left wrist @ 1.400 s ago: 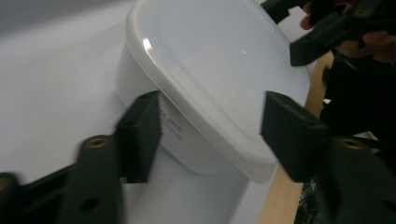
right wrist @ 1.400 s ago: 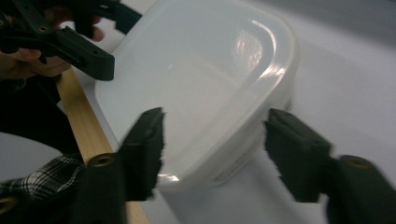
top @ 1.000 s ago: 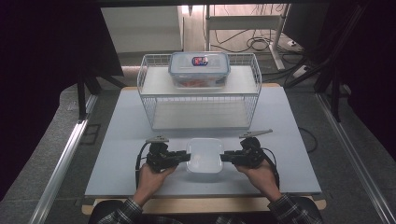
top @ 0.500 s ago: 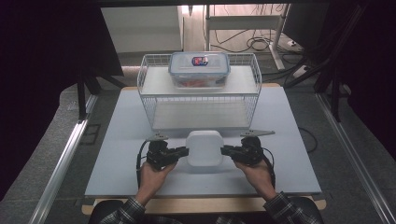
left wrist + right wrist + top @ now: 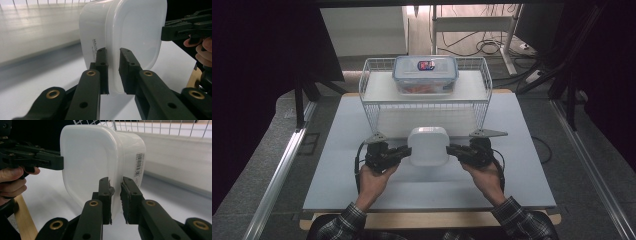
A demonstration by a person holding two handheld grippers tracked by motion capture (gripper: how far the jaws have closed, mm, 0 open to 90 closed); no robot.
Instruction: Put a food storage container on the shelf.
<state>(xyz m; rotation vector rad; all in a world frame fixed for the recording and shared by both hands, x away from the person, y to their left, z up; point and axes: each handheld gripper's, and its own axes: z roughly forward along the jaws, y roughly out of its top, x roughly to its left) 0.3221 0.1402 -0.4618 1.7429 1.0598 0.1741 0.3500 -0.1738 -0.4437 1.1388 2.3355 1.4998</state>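
1. White, rounded-square, translucent plastic lidded container point(image 5: 428, 146): held off the pale grey worktop point(image 5: 337, 175), above its middle, just in front of the rack, and tipped so its lid faces the person.
2. Left gripper point(image 5: 401, 152): jaws clamped on the container's left rim; in the left gripper view the pads pinch the lid edge point(image 5: 113, 60).
3. Right gripper point(image 5: 455, 149): jaws clamped on the opposite rim, pads either side of the lid seam point(image 5: 116, 187).
4. White wire shelf rack point(image 5: 372, 105): stands at the worktop's far edge.
5. Clear, blue-rimmed, lidded food box point(image 5: 425, 74): sits centred on the rack's top shelf.
6. Step in hand, judged: carrying the container toward the rack.
7. Handling note: keep both hands level and moving together, since each grip is narrow and on a thin rim; uneven pull could twist the lid loose. Level the tilt before setting down, and clear the front wire.
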